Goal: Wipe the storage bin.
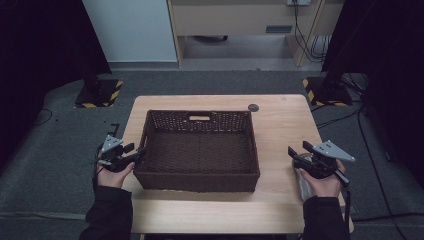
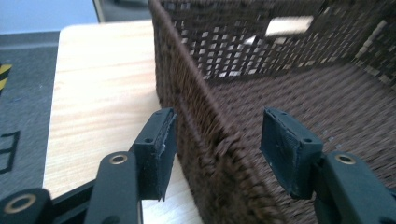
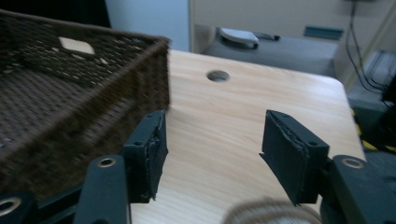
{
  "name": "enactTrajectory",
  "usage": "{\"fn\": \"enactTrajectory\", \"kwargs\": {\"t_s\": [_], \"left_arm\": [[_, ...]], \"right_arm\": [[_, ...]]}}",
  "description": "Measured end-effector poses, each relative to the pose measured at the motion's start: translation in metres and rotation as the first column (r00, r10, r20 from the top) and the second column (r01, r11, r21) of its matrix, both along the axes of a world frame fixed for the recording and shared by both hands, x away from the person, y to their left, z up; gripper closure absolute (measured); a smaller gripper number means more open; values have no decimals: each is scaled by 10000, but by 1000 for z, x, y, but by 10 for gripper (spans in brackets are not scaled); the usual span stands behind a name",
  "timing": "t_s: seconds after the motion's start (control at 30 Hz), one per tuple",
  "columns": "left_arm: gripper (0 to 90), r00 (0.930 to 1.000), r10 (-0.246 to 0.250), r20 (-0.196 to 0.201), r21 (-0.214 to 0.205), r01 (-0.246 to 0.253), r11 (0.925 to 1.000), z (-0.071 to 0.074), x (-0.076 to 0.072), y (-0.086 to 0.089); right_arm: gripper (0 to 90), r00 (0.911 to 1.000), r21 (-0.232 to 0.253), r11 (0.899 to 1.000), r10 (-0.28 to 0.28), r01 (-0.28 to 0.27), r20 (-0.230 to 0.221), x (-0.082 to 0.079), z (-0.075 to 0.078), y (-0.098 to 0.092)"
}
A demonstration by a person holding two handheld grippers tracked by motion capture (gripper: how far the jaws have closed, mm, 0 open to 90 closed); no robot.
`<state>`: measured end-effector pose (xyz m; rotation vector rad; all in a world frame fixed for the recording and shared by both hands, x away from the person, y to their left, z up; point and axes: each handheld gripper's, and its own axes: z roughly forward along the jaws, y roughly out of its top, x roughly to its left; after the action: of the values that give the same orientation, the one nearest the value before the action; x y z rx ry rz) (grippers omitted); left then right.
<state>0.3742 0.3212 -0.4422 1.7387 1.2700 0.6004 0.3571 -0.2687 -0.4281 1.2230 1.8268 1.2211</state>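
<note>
A dark brown wicker basket with nothing inside it stands in the middle of the wooden table. My left gripper is at the basket's left wall near the front corner. In the left gripper view, the gripper has one jaw outside the wall and one inside. The pads stand apart from the weave, so it is open. My right gripper hovers over bare table to the right of the basket. In the right gripper view, this gripper is open with nothing between the pads, and the basket lies to its left.
A round cable hole sits in the table behind the basket's far right corner. A blurred tan rounded thing lies at the bottom edge of the right gripper view. Stand feet with yellow-black stripes and cables are on the floor beyond the table.
</note>
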Motion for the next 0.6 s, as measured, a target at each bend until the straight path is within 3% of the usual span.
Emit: {"fn": "enactTrajectory", "kwargs": {"t_s": [0.13,0.23,0.37,0.6], "left_arm": [[459,9997,-63,225,195,59,9998,10,-10,-1],[492,9998,-114,174,322,108,9994,12,-15,-1],[543,9998,-166,-89,479,170,9987,6,-24,-1],[653,9989,-348,-318,442,362,9984,-2,-21,-4]], "right_arm": [[434,9981,160,9980,602,-603,109,10,13,18],[449,9957,400,9949,917,-922,128,20,17,30],[462,9914,437,9905,1308,-1304,-70,33,16,48],[487,9848,658,9838,1696,-1669,-382,48,7,71]]}}
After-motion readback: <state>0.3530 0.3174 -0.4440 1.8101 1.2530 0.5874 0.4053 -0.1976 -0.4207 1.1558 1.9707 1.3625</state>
